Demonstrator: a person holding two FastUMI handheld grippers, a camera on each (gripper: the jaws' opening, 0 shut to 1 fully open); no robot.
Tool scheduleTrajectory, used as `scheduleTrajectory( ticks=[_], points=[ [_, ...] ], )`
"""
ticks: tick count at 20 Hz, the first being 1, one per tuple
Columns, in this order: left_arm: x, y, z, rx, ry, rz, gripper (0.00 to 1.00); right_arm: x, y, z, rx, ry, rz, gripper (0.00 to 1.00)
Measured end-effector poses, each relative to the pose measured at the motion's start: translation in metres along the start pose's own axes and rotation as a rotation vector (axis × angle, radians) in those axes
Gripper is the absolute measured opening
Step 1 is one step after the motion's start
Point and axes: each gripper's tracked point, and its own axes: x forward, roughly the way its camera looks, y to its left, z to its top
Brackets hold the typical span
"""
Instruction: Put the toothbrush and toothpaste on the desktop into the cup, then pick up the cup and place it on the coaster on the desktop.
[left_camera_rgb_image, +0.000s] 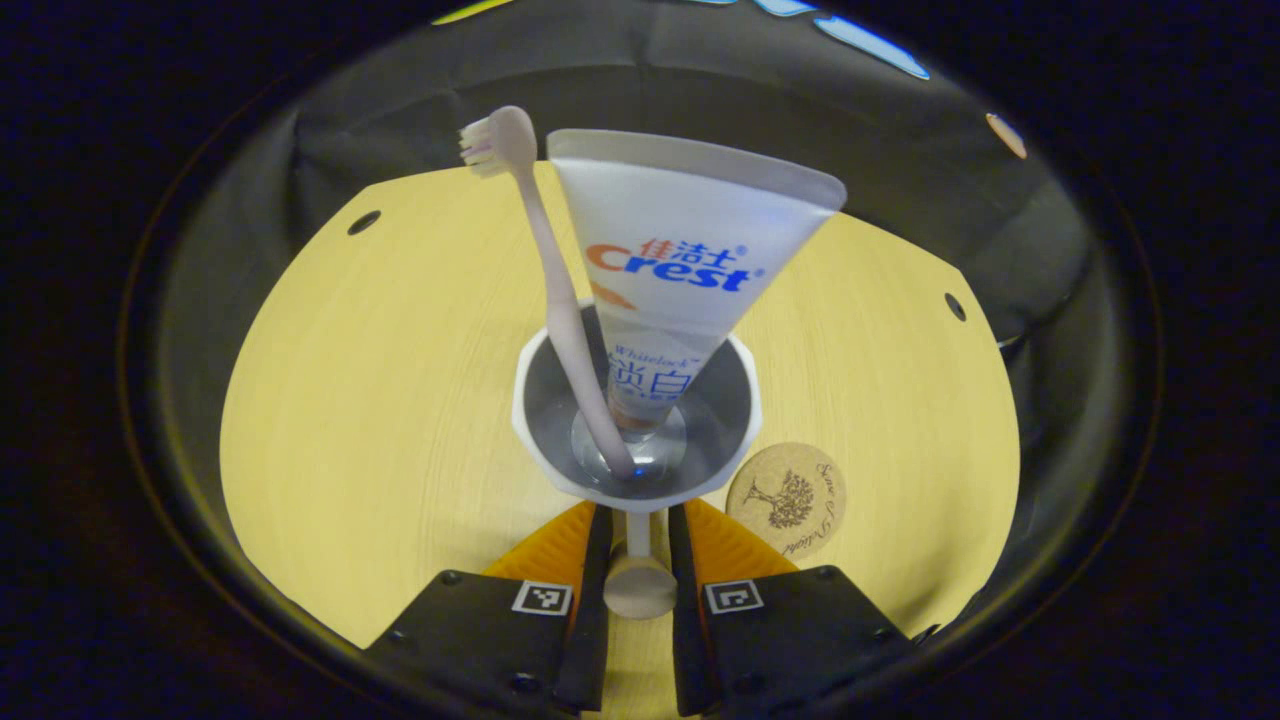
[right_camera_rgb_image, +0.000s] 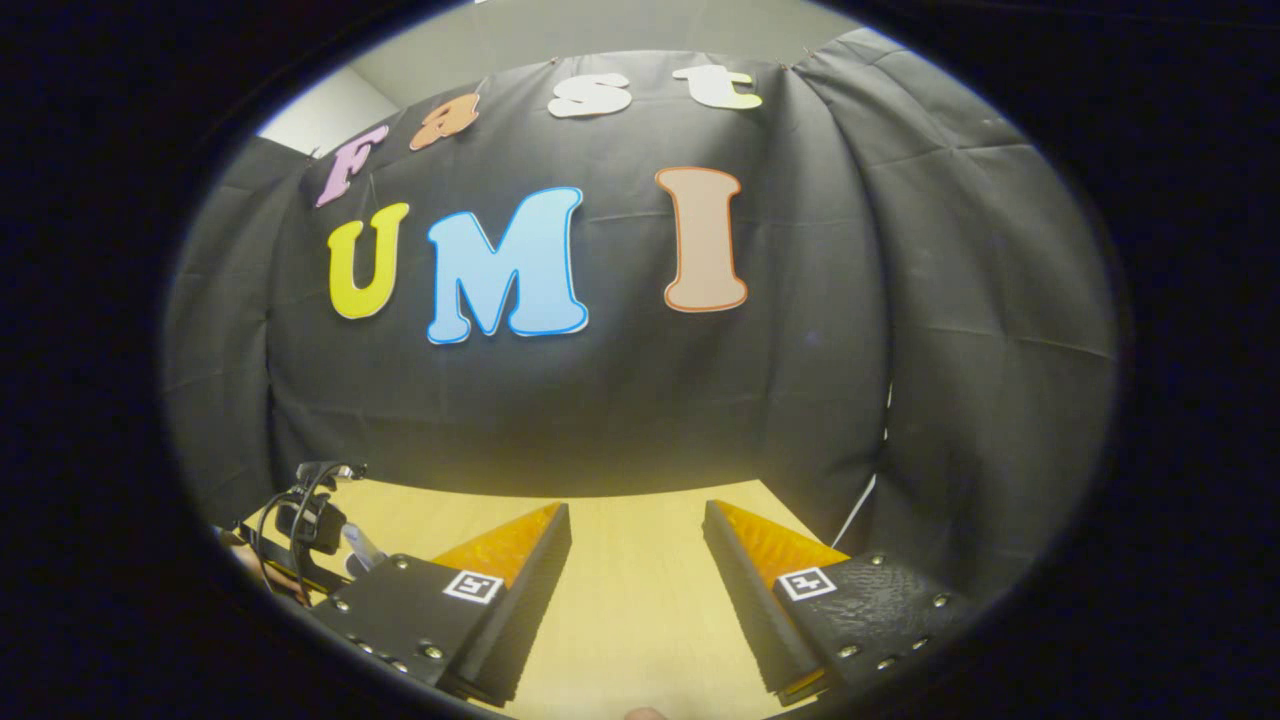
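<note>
Left gripper (left_camera_rgb_image: 637, 520) pinches the white cup's handle (left_camera_rgb_image: 638, 575); toothbrush (left_camera_rgb_image: 545, 260) and toothpaste tube (left_camera_rgb_image: 680, 270) stand inside, coaster (left_camera_rgb_image: 787, 498) at four o'clock. Right gripper (right_camera_rgb_image: 637, 560) spread above desktop (right_camera_rgb_image: 640, 610).

Glossy plastic cup (left_camera_rgb_image: 740, 400), matt pale wood-grain desktop (left_camera_rgb_image: 380, 380), cork-like coaster (left_camera_rgb_image: 787, 498), soft-sheen toothpaste (left_camera_rgb_image: 680, 270) tube.

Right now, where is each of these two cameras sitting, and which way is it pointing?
Left gripper view: rides the left gripper, looking down over the cup holding toothbrush and toothpaste; its fingers grip the cup's handle.
Right gripper view: rides the right gripper, fingers apart, facing the booth wall.
Shared: the yellow desktop.
</note>
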Motion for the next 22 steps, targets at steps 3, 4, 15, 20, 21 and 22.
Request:
scheduleTrajectory(
  ticks=[3, 4, 15, 20, 21, 22],
  points=[
    [0.000, 0.000, -0.001, -0.002, -0.006, 0.001, 0.34, -0.004, 0.007, -0.002, 0.020, 0.008, 0.044, 0.85],
    [0.000, 0.000, -0.001, -0.002, -0.007, 0.000, 0.34, -0.003, 0.008, -0.002, 0.034, 0.010, 0.052, 0.84],
    [-0.018, -0.024, -0.003, 0.035, -0.043, -0.044, 0.34, -0.015, -0.001, -0.001, 0.033, -0.001, 0.023, 0.84],
    [-0.033, -0.057, -0.007, 0.098, -0.047, -0.085, 0.34, -0.020, -0.012, 0.001, 0.048, -0.002, -0.011, 0.84],
    [-0.036, -0.063, -0.009, 0.110, -0.044, -0.093, 0.34, -0.023, -0.014, 0.001, 0.051, -0.002, -0.017, 0.84],
    [-0.039, -0.069, -0.010, 0.122, -0.040, -0.099, 0.34, -0.025, -0.017, 0.000, 0.054, -0.002, -0.023, 0.84]
  ],
)
